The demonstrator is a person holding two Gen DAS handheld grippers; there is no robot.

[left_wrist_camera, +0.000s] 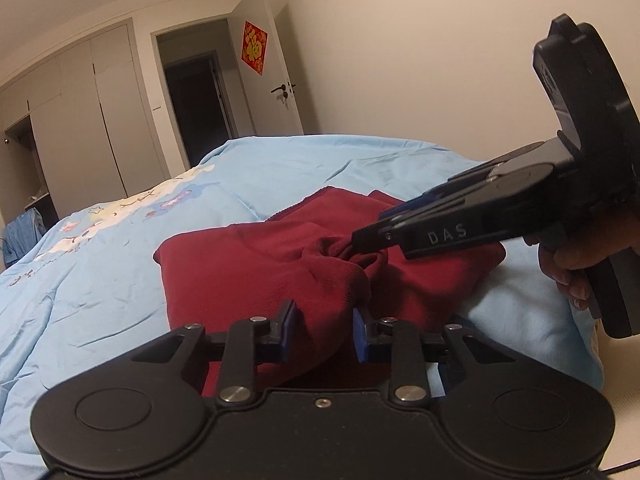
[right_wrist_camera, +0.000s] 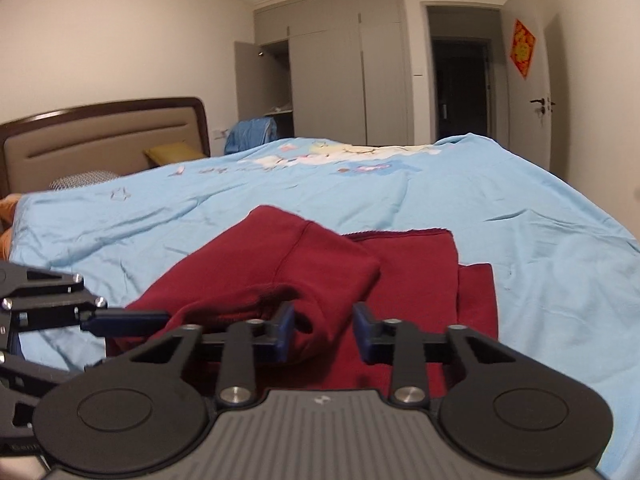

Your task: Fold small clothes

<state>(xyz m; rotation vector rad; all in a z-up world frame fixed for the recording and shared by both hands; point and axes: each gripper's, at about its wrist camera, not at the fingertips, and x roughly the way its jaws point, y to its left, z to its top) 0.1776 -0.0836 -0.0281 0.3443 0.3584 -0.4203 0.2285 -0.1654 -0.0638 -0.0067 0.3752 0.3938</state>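
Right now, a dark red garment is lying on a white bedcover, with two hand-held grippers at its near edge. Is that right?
Not quite: the bedcover is light blue, not white, as the right wrist view shows plainly. The rest holds: the dark red garment lies on it, with the left hand-held gripper and the right hand-held gripper at its near edge.
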